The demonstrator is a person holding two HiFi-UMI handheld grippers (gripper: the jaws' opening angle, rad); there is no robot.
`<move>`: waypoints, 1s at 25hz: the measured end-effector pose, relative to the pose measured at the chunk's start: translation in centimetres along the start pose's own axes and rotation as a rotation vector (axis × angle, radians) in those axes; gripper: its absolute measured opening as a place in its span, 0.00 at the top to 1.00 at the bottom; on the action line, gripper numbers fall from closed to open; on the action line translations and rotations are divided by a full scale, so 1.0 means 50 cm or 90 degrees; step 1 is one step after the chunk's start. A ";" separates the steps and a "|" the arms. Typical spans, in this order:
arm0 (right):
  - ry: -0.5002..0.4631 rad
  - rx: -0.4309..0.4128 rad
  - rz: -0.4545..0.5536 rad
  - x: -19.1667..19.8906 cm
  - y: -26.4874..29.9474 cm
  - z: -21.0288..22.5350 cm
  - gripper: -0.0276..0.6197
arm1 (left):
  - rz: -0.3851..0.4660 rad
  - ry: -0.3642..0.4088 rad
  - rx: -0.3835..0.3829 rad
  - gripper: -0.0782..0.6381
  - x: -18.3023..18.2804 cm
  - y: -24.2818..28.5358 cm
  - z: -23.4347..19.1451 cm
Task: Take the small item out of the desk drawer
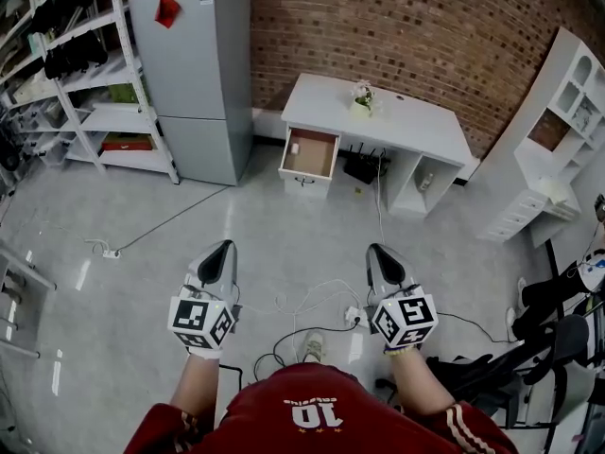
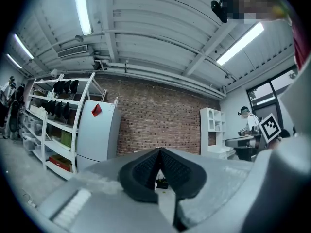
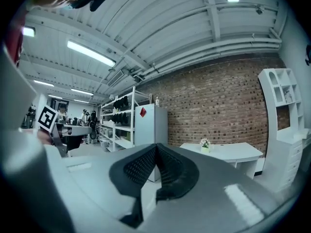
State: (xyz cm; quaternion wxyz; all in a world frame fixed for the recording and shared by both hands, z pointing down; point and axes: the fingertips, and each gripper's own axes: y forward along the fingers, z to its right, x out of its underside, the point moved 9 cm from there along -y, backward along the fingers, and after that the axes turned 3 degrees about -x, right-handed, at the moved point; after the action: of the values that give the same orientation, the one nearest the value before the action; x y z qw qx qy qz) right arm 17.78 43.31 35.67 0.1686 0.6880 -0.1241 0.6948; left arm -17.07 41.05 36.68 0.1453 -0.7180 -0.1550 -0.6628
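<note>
The white desk (image 1: 397, 126) stands against the brick wall, several steps ahead of me. Its top left drawer (image 1: 309, 153) is pulled out, with a brown bottom and a tiny pale speck inside; I cannot make out the item. My left gripper (image 1: 225, 247) and right gripper (image 1: 376, 251) are held level side by side over the floor, far short of the desk. In the left gripper view the gripper (image 2: 159, 152) has its black pads touching, nothing between them. The right gripper (image 3: 155, 147) is likewise shut and empty, with the desk (image 3: 221, 152) beyond it.
A grey fridge (image 1: 194, 74) and white shelving racks (image 1: 85, 83) stand left of the desk, a white bookcase (image 1: 558, 130) to its right. A small flower pot (image 1: 362, 102) sits on the desk. Cables and a power strip (image 1: 354, 315) lie near my feet. A dark chair (image 1: 529, 348) is at the right.
</note>
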 end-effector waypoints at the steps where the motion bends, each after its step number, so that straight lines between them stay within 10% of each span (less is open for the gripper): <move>1: 0.000 -0.001 -0.001 0.001 0.010 0.008 0.96 | -0.001 0.002 0.002 0.89 0.001 0.012 -0.001; 25: 0.034 -0.055 -0.009 0.004 0.241 0.334 0.96 | -0.013 0.005 -0.002 0.89 -0.050 0.381 0.054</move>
State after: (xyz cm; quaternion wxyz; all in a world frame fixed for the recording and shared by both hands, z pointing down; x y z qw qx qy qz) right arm 28.18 25.57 36.98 0.2063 0.6620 -0.1443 0.7060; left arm -6.92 24.77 33.89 0.1382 -0.7141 -0.1609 -0.6672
